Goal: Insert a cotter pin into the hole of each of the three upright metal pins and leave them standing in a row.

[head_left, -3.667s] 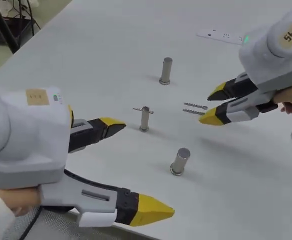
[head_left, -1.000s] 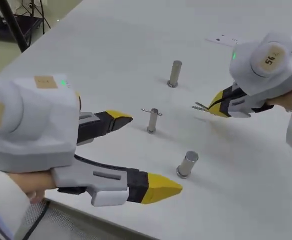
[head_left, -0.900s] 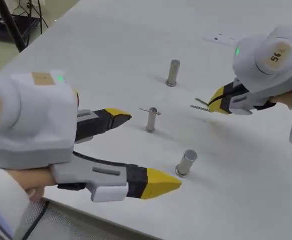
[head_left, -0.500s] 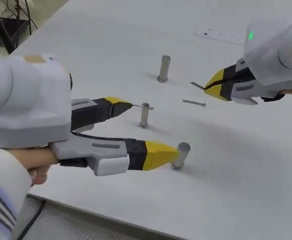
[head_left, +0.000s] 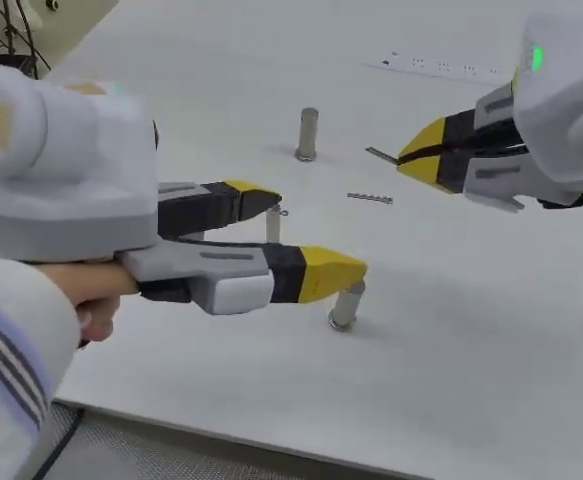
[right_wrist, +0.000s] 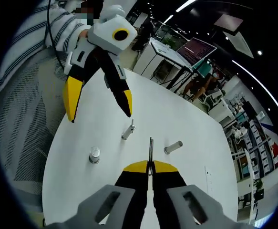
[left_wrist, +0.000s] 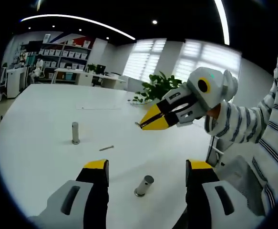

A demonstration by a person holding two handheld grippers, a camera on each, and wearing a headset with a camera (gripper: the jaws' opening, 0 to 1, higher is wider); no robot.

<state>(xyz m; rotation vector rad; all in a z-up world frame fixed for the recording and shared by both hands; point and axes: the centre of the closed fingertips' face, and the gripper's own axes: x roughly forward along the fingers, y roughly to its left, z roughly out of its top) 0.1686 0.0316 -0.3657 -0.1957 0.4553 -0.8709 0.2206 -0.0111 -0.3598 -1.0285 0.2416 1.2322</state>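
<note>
Three metal pins stand on the white table: the far pin (head_left: 307, 135), the middle pin (head_left: 273, 226) with a cotter pin through its top, and the near pin (head_left: 344, 305). My left gripper (head_left: 311, 235) is open and low over the table. Its upper finger covers part of the middle pin and its lower finger (head_left: 331, 272) overlaps the near pin's top. The near pin (left_wrist: 143, 186) lies between its jaws in the left gripper view. My right gripper (head_left: 406, 160) hovers shut on a cotter pin (right_wrist: 150, 149). A loose cotter pin (head_left: 369, 198) lies flat between the grippers.
A white power strip (head_left: 441, 68) lies at the far side of the table (head_left: 471, 340). The table's front edge runs along the bottom of the head view, with grey mesh (head_left: 121, 455) below it. A striped sleeve (head_left: 11, 380) holds the left gripper.
The right gripper shut on one of the two loose cotter pins and lifted it off the table. The left gripper moved forward and right, its jaws now at the near pin.
</note>
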